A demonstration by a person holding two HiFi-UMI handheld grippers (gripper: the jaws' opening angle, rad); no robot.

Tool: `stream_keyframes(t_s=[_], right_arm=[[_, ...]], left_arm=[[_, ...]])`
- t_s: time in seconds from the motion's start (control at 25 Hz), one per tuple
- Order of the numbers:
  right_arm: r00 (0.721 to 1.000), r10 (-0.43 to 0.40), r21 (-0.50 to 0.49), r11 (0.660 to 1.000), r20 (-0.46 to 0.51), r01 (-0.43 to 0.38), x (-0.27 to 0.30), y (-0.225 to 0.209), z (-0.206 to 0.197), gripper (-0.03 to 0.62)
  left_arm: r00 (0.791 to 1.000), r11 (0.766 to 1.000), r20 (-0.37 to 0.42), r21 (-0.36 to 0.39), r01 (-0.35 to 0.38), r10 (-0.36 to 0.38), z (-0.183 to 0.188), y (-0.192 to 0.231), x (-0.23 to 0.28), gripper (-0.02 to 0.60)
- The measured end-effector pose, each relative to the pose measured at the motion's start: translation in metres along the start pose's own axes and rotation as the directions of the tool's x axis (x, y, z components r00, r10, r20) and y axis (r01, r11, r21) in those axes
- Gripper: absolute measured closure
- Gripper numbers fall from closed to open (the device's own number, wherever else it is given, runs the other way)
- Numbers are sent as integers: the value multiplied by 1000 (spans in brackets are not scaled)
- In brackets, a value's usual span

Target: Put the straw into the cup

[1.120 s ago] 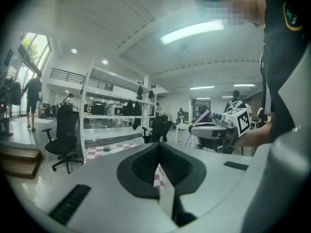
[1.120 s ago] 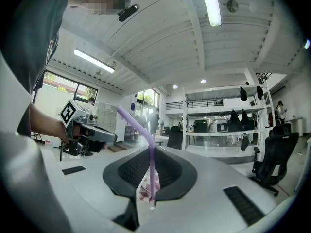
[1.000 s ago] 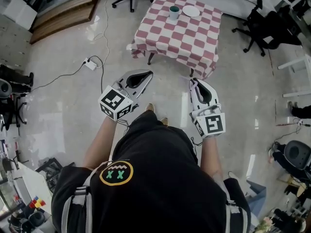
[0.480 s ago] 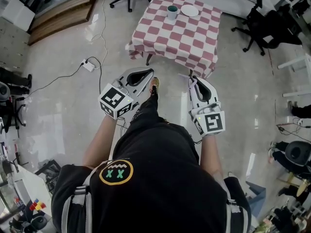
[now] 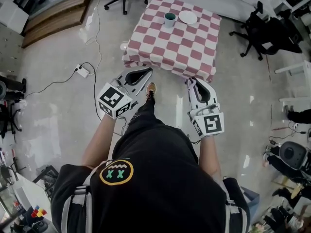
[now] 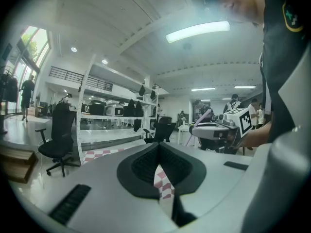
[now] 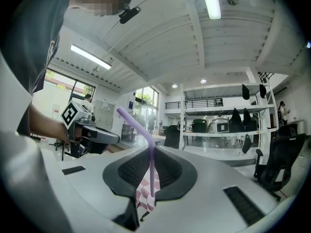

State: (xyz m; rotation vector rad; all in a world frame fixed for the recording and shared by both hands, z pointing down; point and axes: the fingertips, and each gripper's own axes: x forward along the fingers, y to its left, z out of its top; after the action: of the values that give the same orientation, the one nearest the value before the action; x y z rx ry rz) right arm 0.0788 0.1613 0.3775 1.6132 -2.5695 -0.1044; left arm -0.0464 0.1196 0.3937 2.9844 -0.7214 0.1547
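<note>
While in right tongs (image 7: 148, 160), purple straw (image 7: 152, 174).

Table (image 5: 184, 47) far, ahead of me. On its far edge: cup (image 5: 169, 19) left, plate (image 5: 187, 17) just right. My L gripper (image 5: 146, 73) near-left of table; R gripper (image 5: 192, 82) near-right, straw (image 7: 152, 171) betw. jaws.

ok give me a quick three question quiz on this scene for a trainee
1. True or false: the straw is already in the cup.
2. Which tool grips the straw?
3. Fill in: next to the cup on the checked table lies a white ____.
Key: 1 false; 2 the right tool; 3 plate.
</note>
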Motion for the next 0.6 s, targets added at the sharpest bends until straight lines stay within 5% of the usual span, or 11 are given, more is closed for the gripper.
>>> stream_keyframes(t_s=[0.6], right_arm=[[998,-30,12,999,-59,31,156,-92,2,539]], left_arm=[[998,999,-44,-11,40,-41,10,150,96,565]])
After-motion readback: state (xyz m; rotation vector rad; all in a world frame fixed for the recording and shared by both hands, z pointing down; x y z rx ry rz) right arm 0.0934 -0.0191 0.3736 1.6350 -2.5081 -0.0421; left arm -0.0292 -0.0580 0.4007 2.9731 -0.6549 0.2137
